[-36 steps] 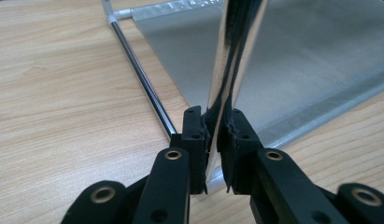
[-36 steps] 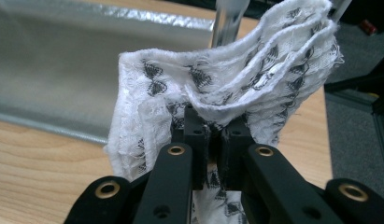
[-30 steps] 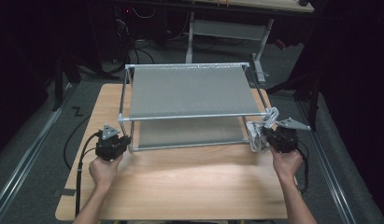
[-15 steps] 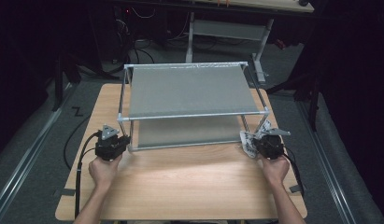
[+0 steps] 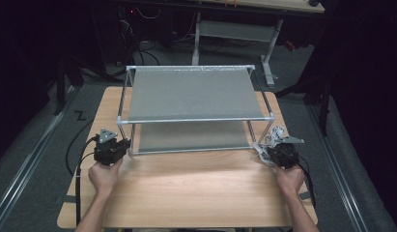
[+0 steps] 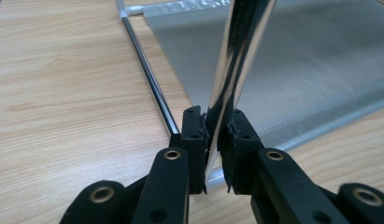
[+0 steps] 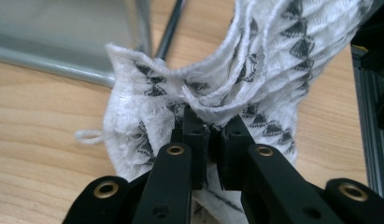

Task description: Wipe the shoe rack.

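A metal rack (image 5: 193, 94) with two grey fabric shelves stands on the wooden table (image 5: 196, 193). My left gripper (image 5: 120, 145) (image 6: 213, 123) is shut on the rack's front left chrome post (image 6: 241, 42), low down near the lower shelf (image 6: 297, 70). At the rack's front right corner my right gripper (image 5: 268, 152) (image 7: 212, 123) is shut on a white cloth with black triangle patterns (image 5: 276, 133) (image 7: 255, 60). The bunched cloth rests on the tabletop beside the rack's front right leg (image 7: 173, 25).
Bare wood lies in front of the rack, between the two hands. A cable (image 5: 77, 164) trails from the left gripper off the table's left side. A dark metal rail (image 7: 374, 116) runs just past the table's right edge. Another table frame (image 5: 234, 31) stands behind.
My right hand has come down with the cloth, from level with the rack's upper corner to the tabletop. The left gripper has stayed on the post.
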Demonstrator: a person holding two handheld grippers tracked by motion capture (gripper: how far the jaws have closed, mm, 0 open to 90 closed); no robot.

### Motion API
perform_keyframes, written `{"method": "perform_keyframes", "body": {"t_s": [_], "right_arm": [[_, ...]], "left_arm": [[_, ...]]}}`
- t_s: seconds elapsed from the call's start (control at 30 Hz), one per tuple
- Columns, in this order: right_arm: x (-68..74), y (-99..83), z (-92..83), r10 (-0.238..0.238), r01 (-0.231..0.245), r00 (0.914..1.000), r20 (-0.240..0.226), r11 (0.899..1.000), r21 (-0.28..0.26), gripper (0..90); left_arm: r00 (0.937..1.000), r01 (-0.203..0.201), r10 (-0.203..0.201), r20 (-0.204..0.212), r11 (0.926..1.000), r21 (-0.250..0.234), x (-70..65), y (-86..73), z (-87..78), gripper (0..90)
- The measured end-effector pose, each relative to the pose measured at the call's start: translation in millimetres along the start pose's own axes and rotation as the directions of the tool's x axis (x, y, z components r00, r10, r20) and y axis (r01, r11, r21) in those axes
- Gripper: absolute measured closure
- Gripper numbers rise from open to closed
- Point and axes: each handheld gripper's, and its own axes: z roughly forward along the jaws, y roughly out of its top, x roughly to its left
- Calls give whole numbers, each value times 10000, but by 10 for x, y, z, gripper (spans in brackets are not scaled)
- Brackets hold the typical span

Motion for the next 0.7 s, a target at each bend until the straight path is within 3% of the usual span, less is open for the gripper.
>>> {"method": "perform_keyframes", "body": {"t_s": [0.23, 0.4, 0.6, 0.7], "right_arm": [[38, -53, 101, -65, 66, 10000, -60, 9998, 170, 816], [29, -75, 124, 230, -229, 9993, -309, 9997, 27, 771], [62, -94, 113, 311, -316, 9988, -366, 9994, -140, 650], [49, -86, 72, 264, -275, 9989, -394, 9992, -277, 594]], "left_arm": [[9991, 251, -251, -328, 9997, -7, 134, -8, -37, 796], [9970, 278, -263, -728, 9994, 189, 195, -5, -82, 798], [9940, 525, -509, -965, 9985, 144, 215, -10, -100, 789], [9904, 669, -666, -1211, 9978, -21, 197, -13, -138, 686]]}}
